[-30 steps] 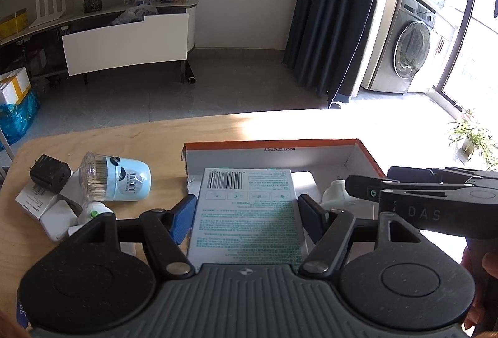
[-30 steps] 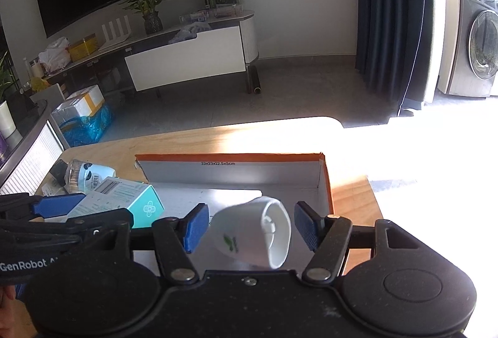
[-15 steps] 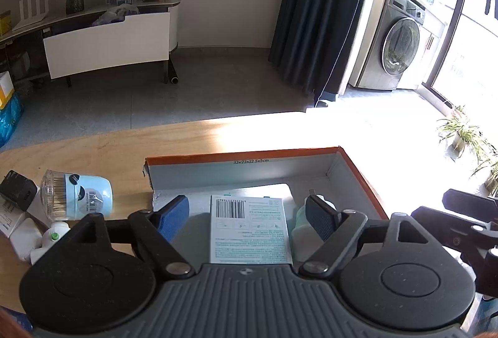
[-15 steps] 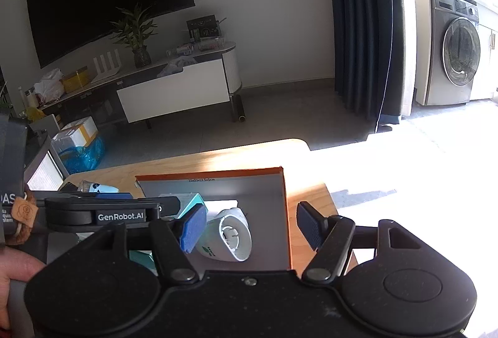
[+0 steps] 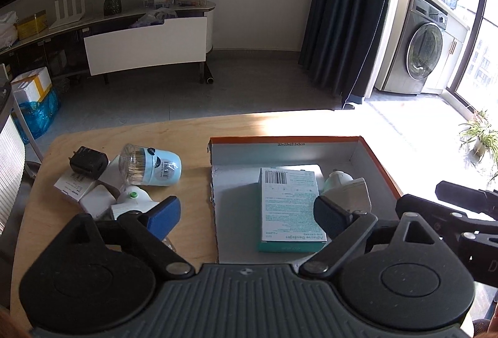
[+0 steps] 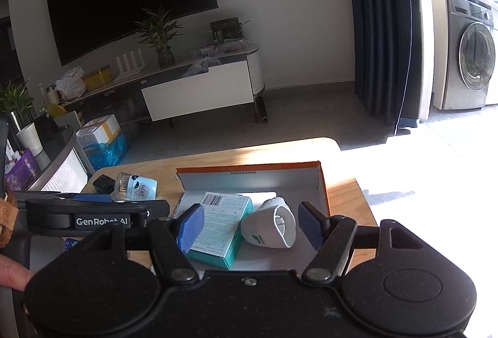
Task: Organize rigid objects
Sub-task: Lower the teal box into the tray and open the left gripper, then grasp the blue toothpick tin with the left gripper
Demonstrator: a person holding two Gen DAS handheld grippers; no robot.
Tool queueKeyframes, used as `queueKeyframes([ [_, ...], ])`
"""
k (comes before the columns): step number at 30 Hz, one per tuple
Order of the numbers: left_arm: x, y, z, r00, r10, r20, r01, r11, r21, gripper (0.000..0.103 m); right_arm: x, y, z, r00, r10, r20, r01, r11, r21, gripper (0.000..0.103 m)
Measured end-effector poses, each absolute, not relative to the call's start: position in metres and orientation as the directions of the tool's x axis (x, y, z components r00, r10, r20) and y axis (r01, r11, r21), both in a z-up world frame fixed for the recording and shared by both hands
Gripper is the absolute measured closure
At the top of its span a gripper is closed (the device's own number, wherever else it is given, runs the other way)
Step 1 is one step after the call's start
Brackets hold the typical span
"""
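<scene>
An orange-rimmed cardboard box (image 5: 381, 163) (image 6: 323, 191) lies open on the wooden table. In it lie a teal bandage carton (image 5: 289, 207) (image 6: 222, 224) and a white plug-shaped device (image 5: 345, 185) (image 6: 270, 227) to its right. My left gripper (image 5: 247, 215) is open and empty, raised above the box's left edge. My right gripper (image 6: 249, 224) is open and empty, raised above the box's near side. Left of the box lie a light-blue toothpick jar (image 5: 149, 165) (image 6: 135, 182), a black charger (image 5: 88, 162), and small white items (image 5: 98, 201).
The table's (image 5: 193, 132) far edge faces open floor. A white TV cabinet (image 5: 146, 42) stands beyond. A washing machine (image 5: 423, 58) and dark curtain (image 5: 348, 11) are at the right. A grey radiator-like unit (image 5: 11, 157) stands at the table's left.
Both grippers have let go and pulled up and back. The carton left my left gripper and the white device left my right; both now lie in the box.
</scene>
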State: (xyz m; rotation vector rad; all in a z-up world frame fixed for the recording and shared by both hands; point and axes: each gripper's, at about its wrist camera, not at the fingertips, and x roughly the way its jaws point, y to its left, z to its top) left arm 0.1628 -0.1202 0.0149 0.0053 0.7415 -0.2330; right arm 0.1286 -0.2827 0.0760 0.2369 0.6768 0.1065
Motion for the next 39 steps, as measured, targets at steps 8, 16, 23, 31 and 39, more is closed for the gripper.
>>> queueKeyframes([
  [8, 0.145, -0.105, 0.021, 0.733, -0.185, -0.655, 0.18, 0.981, -0.077, 0.008, 0.119, -0.267, 0.085, 0.778, 0.196, -0.597, -0.052, 0.967, 0.25, 0.019],
  [16, 0.134, -0.086, 0.022, 0.745, -0.16, -0.648, 0.147, 0.986, -0.074, 0.008, 0.115, -0.248, 0.088, 0.767, 0.232, -0.599, -0.091, 0.962, 0.257, 0.018],
  [23, 0.125, -0.064, 0.021, 0.751, -0.135, -0.647, 0.105, 0.991, -0.085, 0.008, 0.115, -0.224, 0.087, 0.746, 0.274, -0.607, -0.14, 0.956, 0.26, 0.018],
  [31, 0.119, -0.044, 0.019, 0.753, -0.112, -0.649, 0.07, 0.993, -0.091, 0.008, 0.115, -0.2, 0.086, 0.725, 0.312, -0.614, -0.19, 0.947, 0.258, 0.018],
  [39, 0.113, -0.027, 0.018, 0.756, -0.095, -0.648, 0.043, 0.995, -0.094, 0.008, 0.115, -0.181, 0.085, 0.708, 0.338, -0.62, -0.226, 0.94, 0.255, 0.018],
])
